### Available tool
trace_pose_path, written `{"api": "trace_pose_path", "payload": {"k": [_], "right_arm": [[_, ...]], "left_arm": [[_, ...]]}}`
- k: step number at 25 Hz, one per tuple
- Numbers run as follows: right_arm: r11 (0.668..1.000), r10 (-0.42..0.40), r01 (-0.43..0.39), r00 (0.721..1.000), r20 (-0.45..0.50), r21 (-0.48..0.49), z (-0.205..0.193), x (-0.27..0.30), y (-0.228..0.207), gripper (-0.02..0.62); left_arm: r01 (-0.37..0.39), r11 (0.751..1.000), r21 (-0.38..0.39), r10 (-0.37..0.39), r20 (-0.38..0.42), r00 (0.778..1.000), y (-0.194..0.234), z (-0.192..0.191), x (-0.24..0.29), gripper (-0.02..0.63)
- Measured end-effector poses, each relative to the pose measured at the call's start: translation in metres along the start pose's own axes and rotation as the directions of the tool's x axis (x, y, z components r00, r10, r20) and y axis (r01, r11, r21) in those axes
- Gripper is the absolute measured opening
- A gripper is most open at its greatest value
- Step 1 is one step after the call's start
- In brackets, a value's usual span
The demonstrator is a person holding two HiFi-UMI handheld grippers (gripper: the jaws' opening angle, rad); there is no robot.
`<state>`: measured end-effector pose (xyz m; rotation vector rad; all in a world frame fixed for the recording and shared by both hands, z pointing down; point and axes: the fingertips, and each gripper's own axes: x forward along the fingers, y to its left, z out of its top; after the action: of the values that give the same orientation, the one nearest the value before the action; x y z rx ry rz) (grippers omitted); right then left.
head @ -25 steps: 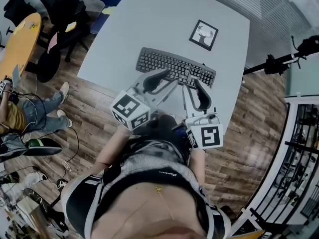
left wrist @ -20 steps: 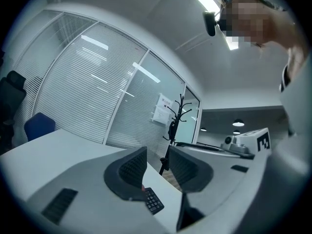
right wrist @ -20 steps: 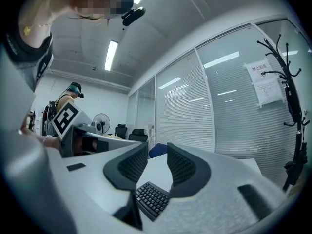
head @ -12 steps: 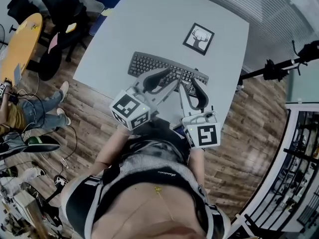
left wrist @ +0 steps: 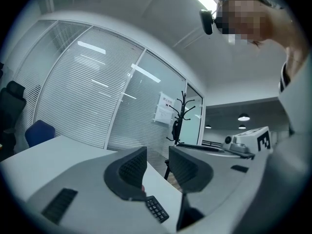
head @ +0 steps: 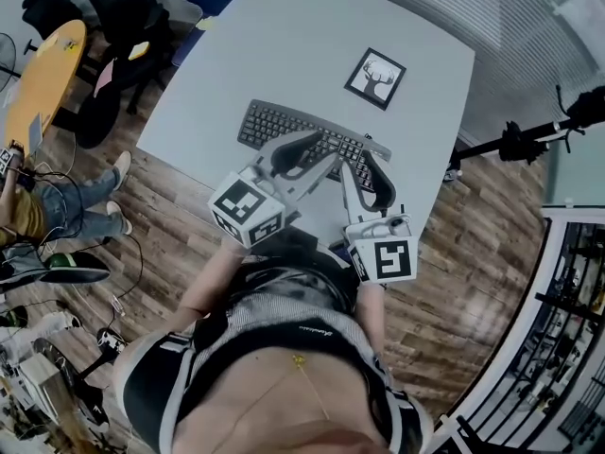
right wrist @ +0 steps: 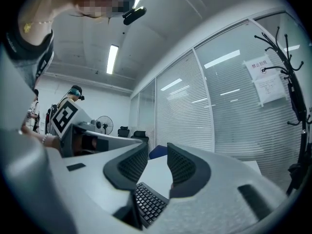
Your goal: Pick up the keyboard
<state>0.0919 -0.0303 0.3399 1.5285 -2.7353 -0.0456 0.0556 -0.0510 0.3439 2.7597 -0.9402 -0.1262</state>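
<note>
A dark keyboard (head: 284, 126) lies on the grey table (head: 284, 36). Both grippers point level over its near edge. My left gripper (head: 328, 148) reaches over the keyboard's middle and my right gripper (head: 357, 162) over its right part. In the left gripper view the jaws (left wrist: 157, 155) stand a narrow gap apart with only the room behind showing between them, and a keyboard corner (left wrist: 157, 209) shows below. The right gripper (right wrist: 157, 150) looks the same, with keys (right wrist: 148, 203) under it. Whether the fingertips touch the keyboard I cannot tell.
A framed deer picture (head: 374, 77) lies on the table behind the keyboard. A black stand (head: 529, 140) reaches in from the right. Office chairs (head: 123, 8) and an orange table (head: 43, 74) are at the left, with a seated person (head: 38, 216). A coat stand (left wrist: 183, 116) stands by the glass wall.
In the head view the keyboard and the picture have shifted left and a little down, while both grippers kept their place in the frame. The grippers now sit further along the keyboard's right half.
</note>
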Motion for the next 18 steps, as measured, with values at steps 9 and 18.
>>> {"api": "trace_pose_path", "payload": {"k": [9, 18], "right_arm": [[0.995, -0.088, 0.088, 0.996, 0.003, 0.046, -0.001, 0.007, -0.013, 0.126], [0.986, -0.16, 0.16, 0.987, -0.007, 0.042, 0.0, 0.041, -0.007, 0.126]], "left_arm": [[0.103, 0.995, -0.003, -0.104, -0.04, 0.994, 0.005, 0.0, 0.013, 0.133], [0.182, 0.983, -0.02, -0.183, -0.056, 0.982, 0.037, 0.013, 0.015, 0.133]]}}
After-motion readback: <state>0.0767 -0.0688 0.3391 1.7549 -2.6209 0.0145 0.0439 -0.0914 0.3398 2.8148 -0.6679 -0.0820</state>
